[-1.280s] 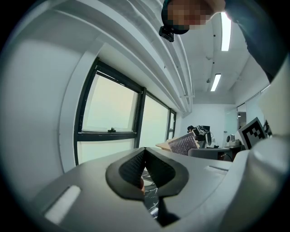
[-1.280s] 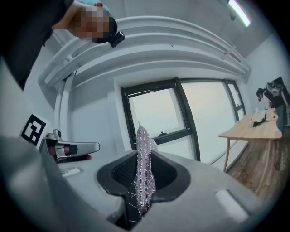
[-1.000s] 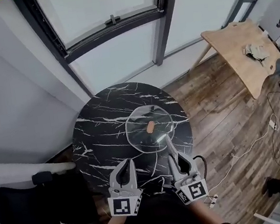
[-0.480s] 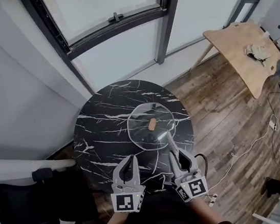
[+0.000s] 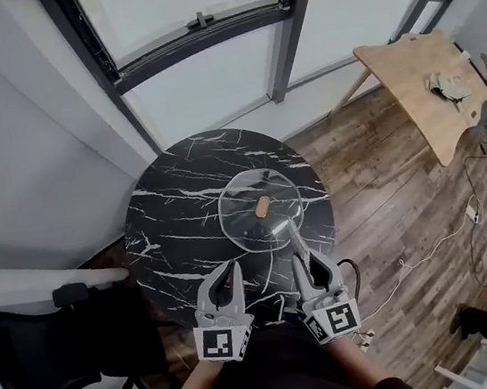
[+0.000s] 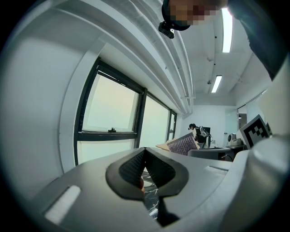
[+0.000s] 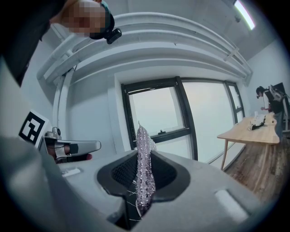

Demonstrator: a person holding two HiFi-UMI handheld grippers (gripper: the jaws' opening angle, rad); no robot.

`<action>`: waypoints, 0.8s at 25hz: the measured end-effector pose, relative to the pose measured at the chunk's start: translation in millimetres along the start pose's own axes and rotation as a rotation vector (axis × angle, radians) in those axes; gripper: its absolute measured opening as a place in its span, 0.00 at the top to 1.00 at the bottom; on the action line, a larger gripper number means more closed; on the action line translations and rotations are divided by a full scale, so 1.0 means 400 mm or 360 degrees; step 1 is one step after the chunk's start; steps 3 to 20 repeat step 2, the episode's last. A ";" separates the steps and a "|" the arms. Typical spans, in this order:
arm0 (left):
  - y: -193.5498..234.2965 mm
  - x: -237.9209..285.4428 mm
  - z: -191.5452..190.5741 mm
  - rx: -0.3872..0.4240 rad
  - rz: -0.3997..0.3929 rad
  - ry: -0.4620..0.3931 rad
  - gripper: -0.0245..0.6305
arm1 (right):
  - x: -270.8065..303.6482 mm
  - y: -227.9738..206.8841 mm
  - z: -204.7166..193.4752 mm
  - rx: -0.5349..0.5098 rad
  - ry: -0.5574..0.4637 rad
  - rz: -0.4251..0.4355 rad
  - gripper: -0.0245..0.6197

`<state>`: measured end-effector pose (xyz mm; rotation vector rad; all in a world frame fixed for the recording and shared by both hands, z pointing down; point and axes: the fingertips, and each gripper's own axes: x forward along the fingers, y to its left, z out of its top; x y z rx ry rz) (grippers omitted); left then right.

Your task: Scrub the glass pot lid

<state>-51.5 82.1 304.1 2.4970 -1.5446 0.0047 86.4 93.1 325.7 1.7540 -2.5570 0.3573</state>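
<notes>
The glass pot lid (image 5: 249, 224) with a brown knob (image 5: 263, 205) lies flat, right of centre on the round black marble table (image 5: 171, 222). My left gripper (image 5: 230, 270) hovers over the table's near edge, left of the lid, shut with nothing between its pads (image 6: 136, 170). Beside it my right gripper (image 5: 299, 259) is shut on a silvery glittering scrub cloth (image 7: 144, 174). The cloth (image 5: 295, 238) sticks out past the jaws and reaches the lid's near rim; I cannot tell whether it touches.
A black office chair (image 5: 42, 357) stands left of the table. Large windows (image 5: 193, 25) are behind it. A wooden table (image 5: 427, 96) stands far right on the plank floor, with a white cable (image 5: 431, 252) trailing nearby and a person at the right edge.
Both grippers stay shut at the table's near edge, nudged slightly forward. The head view has shifted a little, and the lid sits a bit higher in the frame.
</notes>
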 end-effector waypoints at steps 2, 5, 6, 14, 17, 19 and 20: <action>-0.001 0.005 -0.002 -0.0014 0.0004 -0.0003 0.96 | 0.002 -0.004 0.000 0.0002 -0.0004 -0.0009 0.84; -0.001 0.005 -0.002 -0.0014 0.0004 -0.0003 0.96 | 0.002 -0.004 0.000 0.0002 -0.0004 -0.0009 0.84; -0.001 0.005 -0.002 -0.0014 0.0004 -0.0003 0.96 | 0.002 -0.004 0.000 0.0002 -0.0004 -0.0009 0.84; -0.001 0.005 -0.002 -0.0014 0.0004 -0.0003 0.96 | 0.002 -0.004 0.000 0.0002 -0.0004 -0.0009 0.84; -0.001 0.005 -0.002 -0.0014 0.0004 -0.0003 0.96 | 0.002 -0.004 0.000 0.0002 -0.0004 -0.0009 0.84; -0.001 0.005 -0.002 -0.0014 0.0004 -0.0003 0.96 | 0.002 -0.004 0.000 0.0002 -0.0004 -0.0009 0.84; -0.001 0.005 -0.002 -0.0014 0.0004 -0.0003 0.96 | 0.002 -0.004 0.000 0.0002 -0.0004 -0.0009 0.84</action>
